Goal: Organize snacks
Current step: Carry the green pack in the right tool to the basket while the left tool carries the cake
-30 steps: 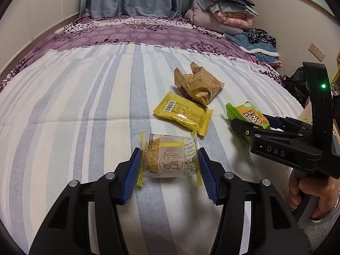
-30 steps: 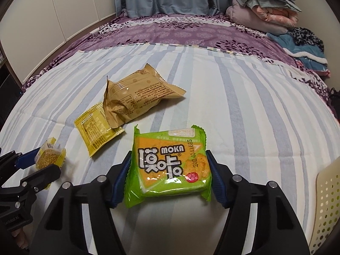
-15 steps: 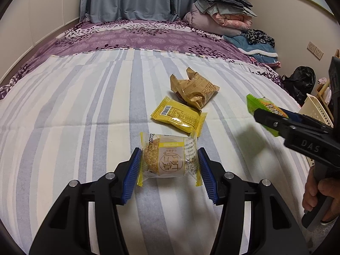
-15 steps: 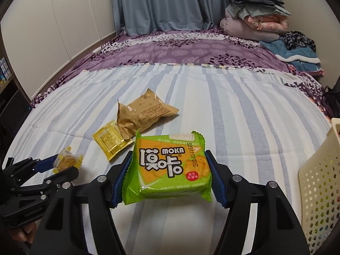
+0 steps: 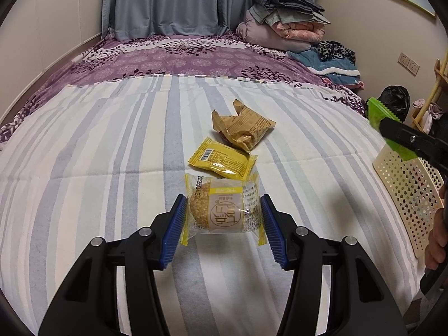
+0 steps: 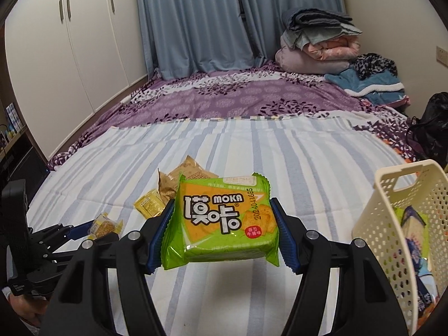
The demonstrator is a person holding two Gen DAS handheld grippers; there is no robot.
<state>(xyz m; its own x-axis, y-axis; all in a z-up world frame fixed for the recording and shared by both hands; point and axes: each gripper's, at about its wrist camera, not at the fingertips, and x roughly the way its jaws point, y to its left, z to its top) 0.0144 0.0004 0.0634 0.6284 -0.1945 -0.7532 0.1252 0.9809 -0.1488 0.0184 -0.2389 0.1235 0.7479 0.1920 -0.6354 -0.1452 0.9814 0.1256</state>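
Note:
My left gripper (image 5: 223,225) is shut on a clear-wrapped round cake snack (image 5: 222,208) and holds it above the striped bed. My right gripper (image 6: 221,231) is shut on a green MOKA cracker pack (image 6: 221,224), lifted in the air left of a cream perforated basket (image 6: 392,224). The basket holds several snack packs (image 6: 414,224). A yellow packet (image 5: 222,161) and a brown crumpled packet (image 5: 242,127) lie on the bed beyond the left gripper. In the left wrist view the green pack (image 5: 378,112) shows at the right edge, over the basket (image 5: 408,184).
The striped sheet (image 5: 98,154) covers the near bed; a purple floral cover (image 5: 182,58) lies beyond. Folded quilts (image 5: 282,28) are stacked at the far right corner. A black bag (image 6: 434,123) sits beside the bed at right. White wardrobes (image 6: 70,42) stand at left.
Both grippers have risen with their snacks. The right gripper has carried the green pack to the right, closer to the basket, which has come into view.

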